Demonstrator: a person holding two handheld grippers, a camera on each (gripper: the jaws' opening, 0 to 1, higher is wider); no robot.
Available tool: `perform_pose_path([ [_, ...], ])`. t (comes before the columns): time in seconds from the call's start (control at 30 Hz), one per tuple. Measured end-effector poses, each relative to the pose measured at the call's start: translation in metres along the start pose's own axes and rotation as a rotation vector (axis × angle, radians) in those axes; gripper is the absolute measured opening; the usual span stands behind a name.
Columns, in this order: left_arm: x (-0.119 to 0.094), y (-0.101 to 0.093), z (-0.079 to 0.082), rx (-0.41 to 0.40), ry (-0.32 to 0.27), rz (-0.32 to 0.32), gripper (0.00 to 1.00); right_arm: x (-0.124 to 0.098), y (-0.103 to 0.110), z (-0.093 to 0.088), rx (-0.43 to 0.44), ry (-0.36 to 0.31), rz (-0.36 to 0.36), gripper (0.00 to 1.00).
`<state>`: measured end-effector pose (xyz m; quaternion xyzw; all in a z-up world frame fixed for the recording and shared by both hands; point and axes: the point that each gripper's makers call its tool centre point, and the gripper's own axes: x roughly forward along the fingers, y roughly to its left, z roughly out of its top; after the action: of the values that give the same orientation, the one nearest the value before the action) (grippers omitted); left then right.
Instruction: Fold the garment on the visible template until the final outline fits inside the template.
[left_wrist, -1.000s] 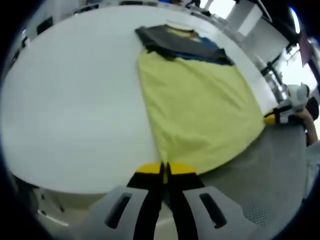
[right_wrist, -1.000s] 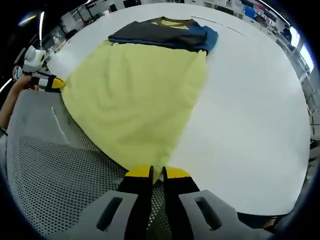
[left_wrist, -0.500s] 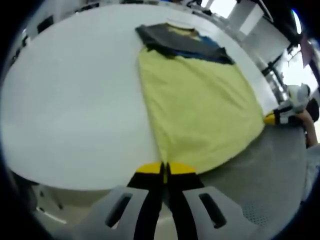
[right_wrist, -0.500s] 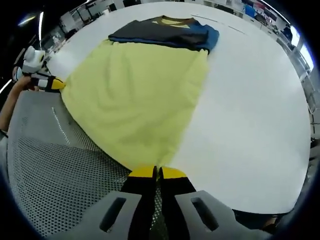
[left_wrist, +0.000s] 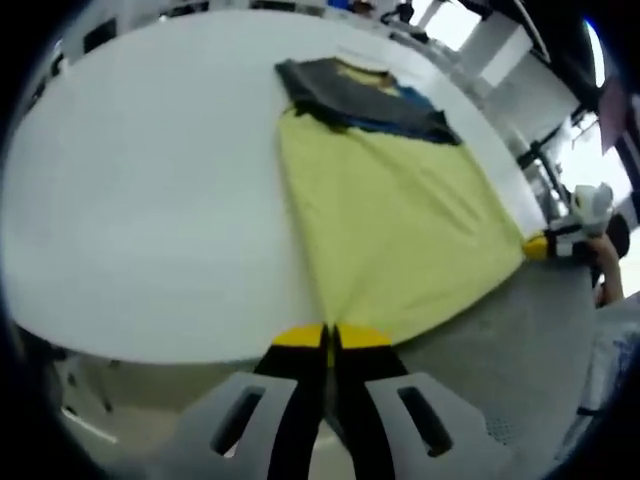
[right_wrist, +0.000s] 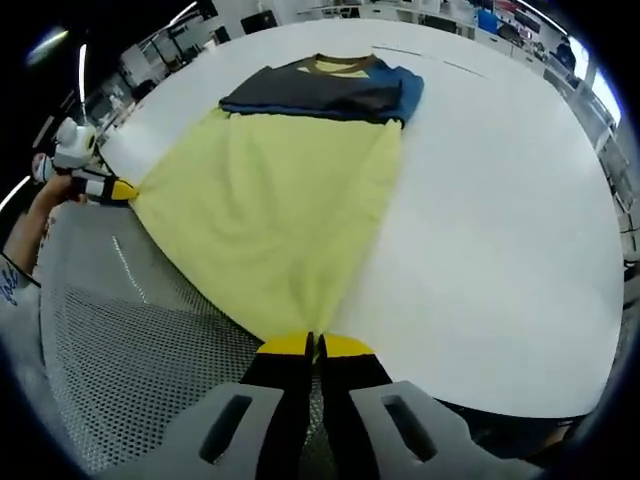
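Compared with a second ago, the yellow hem of the garment (right_wrist: 290, 210) is drawn tighter and narrower between the two grippers, with fewer soft wrinkles. In the right gripper view, the right gripper (right_wrist: 314, 345) has gone from slightly parted to pressed together on the hem corner. The opposite corner, pinched by the left gripper (right_wrist: 122, 190), now reads as a sharper point.
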<state>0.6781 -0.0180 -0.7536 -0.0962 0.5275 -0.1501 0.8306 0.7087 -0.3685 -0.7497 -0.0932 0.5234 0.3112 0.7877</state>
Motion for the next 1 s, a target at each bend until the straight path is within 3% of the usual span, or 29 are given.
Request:
perform_pose_path([
  [0.4,-0.024,-0.012,0.004,0.039,-0.021,-0.009,0.00,-0.035,0.014,0.015,-0.032,-0.086,0.007,0.03],
  [1.0,-0.062,-0.024,0.010,0.074,-0.047,-0.040,0.00,-0.075,0.024,0.017,-0.042,-0.149,0.026,0.03],
])
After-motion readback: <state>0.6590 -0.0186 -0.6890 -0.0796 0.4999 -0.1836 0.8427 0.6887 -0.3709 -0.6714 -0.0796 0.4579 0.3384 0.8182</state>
